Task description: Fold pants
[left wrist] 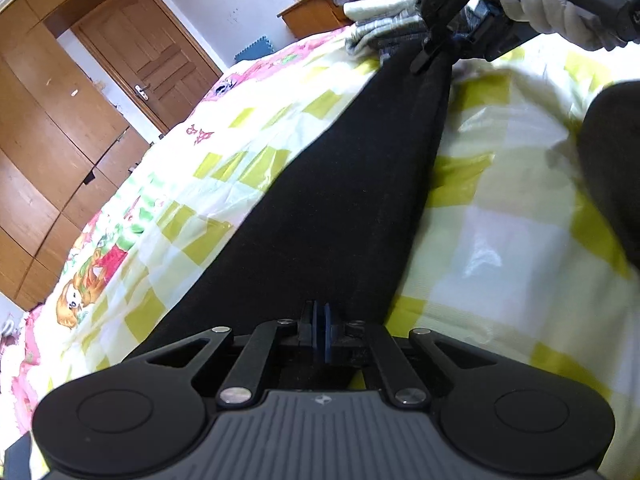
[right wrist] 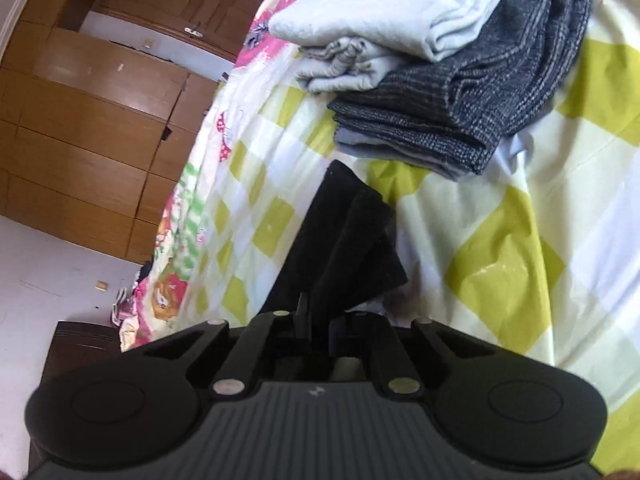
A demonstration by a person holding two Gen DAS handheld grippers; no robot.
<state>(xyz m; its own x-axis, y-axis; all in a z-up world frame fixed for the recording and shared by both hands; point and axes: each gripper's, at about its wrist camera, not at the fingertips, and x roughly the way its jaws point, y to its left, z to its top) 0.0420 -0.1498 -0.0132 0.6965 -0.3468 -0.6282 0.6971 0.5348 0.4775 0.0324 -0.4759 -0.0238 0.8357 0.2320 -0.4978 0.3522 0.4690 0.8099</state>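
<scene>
You have the black pants point(left wrist: 344, 184) stretched long across the checked bedspread point(left wrist: 500, 240), legs already laid 1 on the other, so the lengthwise fold looks done. Your left gripper point(left wrist: 322, 336) is pinched on the near end; your right gripper point(right wrist: 316, 320) clamps the far cuffs beside the stack of folded clothes point(right wrist: 460, 92). The crosswise folds remain.
</scene>
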